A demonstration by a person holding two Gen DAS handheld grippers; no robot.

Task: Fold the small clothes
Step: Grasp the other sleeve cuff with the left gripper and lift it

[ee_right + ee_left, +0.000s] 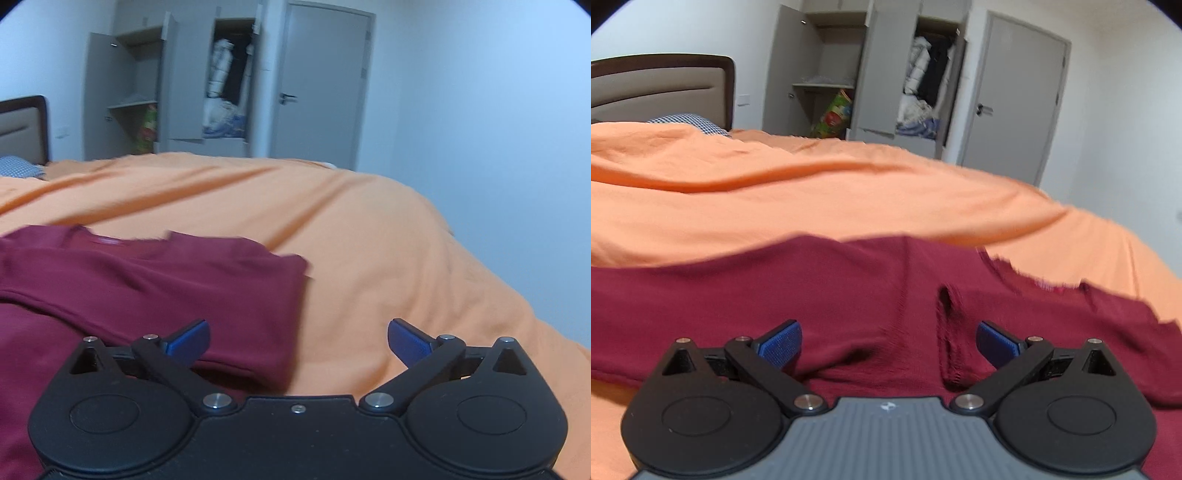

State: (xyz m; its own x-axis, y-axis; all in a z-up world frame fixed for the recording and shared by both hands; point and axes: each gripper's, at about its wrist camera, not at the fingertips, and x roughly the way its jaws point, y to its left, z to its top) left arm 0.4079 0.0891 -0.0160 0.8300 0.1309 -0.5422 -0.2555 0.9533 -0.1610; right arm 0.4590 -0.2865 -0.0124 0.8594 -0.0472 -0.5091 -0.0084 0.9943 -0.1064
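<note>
A dark red garment [812,295] lies spread on the orange bed cover [775,199], partly folded, with a seamed edge [951,343] standing up near its middle. My left gripper [888,341] hovers low over the red cloth, its blue fingers [781,345] wide apart and holding nothing. In the right wrist view the same garment [166,280] fills the left half, its folded corner [295,264] resting on the cover. My right gripper [298,339] is open at the garment's right edge: the left finger [190,339] is over red cloth, the right finger [408,343] over orange cover.
The orange cover [369,229] stretches bare to the right of the garment and drops off at the bed's edge. A headboard [661,88] and checked pillow [690,122] sit far left. Beyond the bed stand an open wardrobe [871,74] and a closed door [1015,96].
</note>
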